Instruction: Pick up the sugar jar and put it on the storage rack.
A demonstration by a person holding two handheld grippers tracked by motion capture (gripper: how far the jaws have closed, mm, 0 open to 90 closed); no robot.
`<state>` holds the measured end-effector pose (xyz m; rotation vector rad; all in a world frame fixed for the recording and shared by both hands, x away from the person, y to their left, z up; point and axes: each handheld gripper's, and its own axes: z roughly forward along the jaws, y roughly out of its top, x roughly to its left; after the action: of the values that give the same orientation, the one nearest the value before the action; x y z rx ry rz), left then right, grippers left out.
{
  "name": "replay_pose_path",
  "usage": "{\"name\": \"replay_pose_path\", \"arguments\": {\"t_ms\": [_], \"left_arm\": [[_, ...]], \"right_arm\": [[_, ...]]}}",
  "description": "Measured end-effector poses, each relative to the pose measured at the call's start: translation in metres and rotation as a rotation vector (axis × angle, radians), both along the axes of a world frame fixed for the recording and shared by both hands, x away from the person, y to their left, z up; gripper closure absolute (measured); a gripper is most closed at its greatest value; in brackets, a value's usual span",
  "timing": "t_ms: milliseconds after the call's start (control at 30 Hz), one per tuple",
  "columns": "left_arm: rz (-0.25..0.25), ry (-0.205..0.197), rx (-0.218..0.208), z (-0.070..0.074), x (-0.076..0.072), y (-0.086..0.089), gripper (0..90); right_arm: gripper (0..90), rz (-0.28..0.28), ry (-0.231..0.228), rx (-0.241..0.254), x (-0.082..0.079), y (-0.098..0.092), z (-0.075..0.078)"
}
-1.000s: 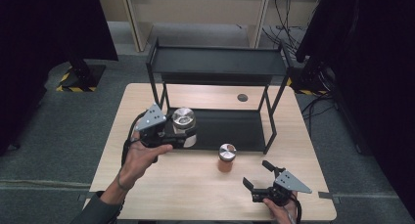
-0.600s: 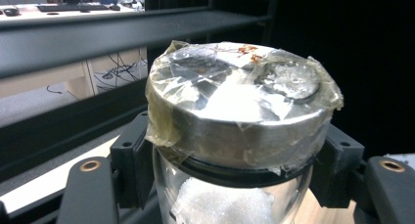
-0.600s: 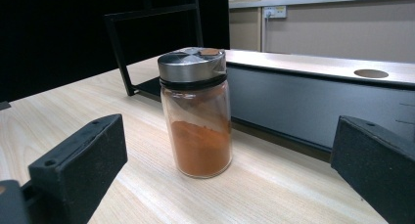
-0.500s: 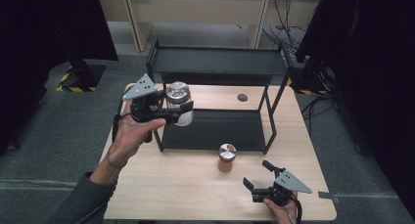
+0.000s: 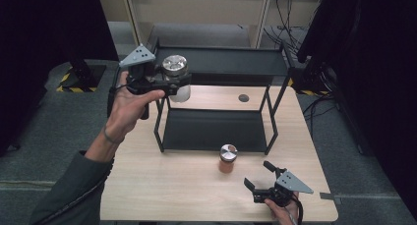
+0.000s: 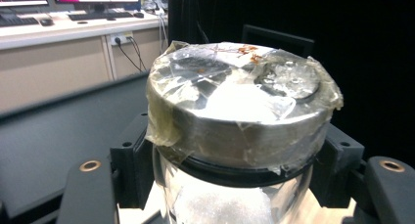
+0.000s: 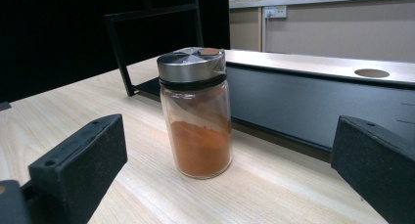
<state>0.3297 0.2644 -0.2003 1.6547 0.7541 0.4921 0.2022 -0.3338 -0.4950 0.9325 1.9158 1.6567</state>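
The white jar (image 5: pixel 176 77) has been lifted higher by the left gripper (image 5: pixel 169 85), clamped below its taped lid, level with the rack (image 5: pixel 231 63) top. The right gripper (image 5: pixel 259 177) is held spread on the table (image 5: pixel 162 185), facing the orange jar (image 7: pixel 196 114).

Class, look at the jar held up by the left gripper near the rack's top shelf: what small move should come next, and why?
Probably carry the jar a little forward over the top shelf and lower it. The left gripper is shut on it at the shelf's front left corner, about level with the shelf, with bare shelf just beyond.
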Motion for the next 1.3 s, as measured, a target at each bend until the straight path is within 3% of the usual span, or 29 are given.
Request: {"name": "replay_pose_path", "arguments": {"t_ms": [600,700,967,1300], "left_arm": [[0.088,0.013,0.025,0.03,0.031,-0.027,31.3],[0.1,0.017,0.01,0.031,0.037,-0.031,31.4],[0.168,0.012,0.04,0.033,0.049,-0.047,31.3],[0.22,0.012,0.043,0.031,0.066,-0.055,31.3]], "right_arm": [[0.6,0.002,0.001,0.003,0.001,-0.001,0.0],[0.6,0.004,-0.002,0.003,0.0,-0.001,0.0],[0.6,0.005,-0.002,0.005,0.0,-0.003,0.0],[0.6,0.008,-0.004,0.004,0.0,-0.003,0.0]]}}
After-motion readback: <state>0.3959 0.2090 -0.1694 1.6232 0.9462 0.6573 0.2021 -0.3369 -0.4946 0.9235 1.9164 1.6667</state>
